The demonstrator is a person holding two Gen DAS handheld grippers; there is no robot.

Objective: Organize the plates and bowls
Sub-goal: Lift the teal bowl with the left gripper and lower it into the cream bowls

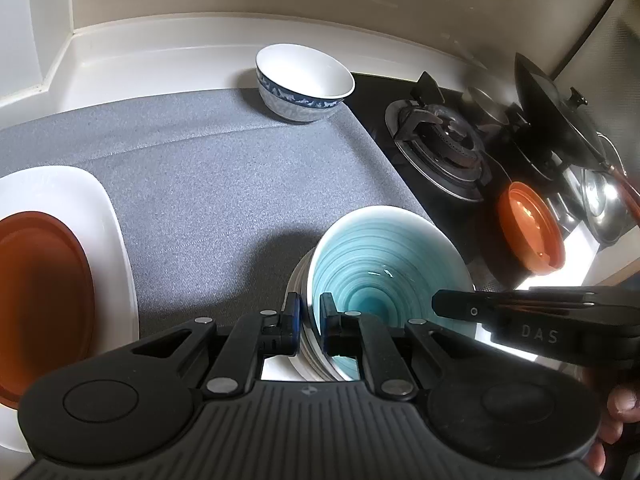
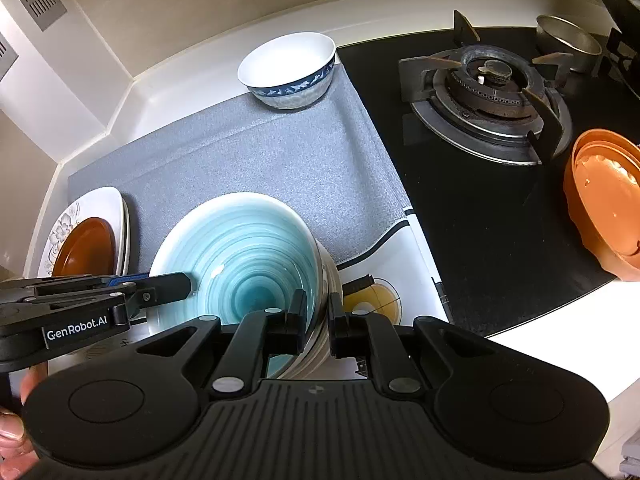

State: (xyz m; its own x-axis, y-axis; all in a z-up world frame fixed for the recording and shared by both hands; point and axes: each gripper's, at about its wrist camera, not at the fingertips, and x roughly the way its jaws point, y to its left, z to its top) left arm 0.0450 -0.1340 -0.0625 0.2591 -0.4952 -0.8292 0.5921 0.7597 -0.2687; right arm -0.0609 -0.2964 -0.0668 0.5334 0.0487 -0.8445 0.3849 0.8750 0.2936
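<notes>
Here the grey cloth-covered bench (image 1: 224, 184) carries a glossy turquoise ribbed ceramic bowl (image 1: 384, 264) at lower centre. The left claw (image 1: 311, 320) pinches its near rim; the right claw (image 2: 318, 316) clamps the opposite rim. A white blue-banded porcelain bowl (image 1: 304, 80) sits at upper centre.

Ridged bowl (image 2: 244, 248) at near edge of mat (image 2: 256, 152), possibly nested on other dishes. Rice bowl (image 2: 289, 68) at mat's far right corner. Stacked plates (image 2: 100, 208) left, small dish (image 2: 86, 248) on top. Gas hob (image 2: 486, 100) right of mat; plastic bowl (image 2: 604, 200) on its near side.
</notes>
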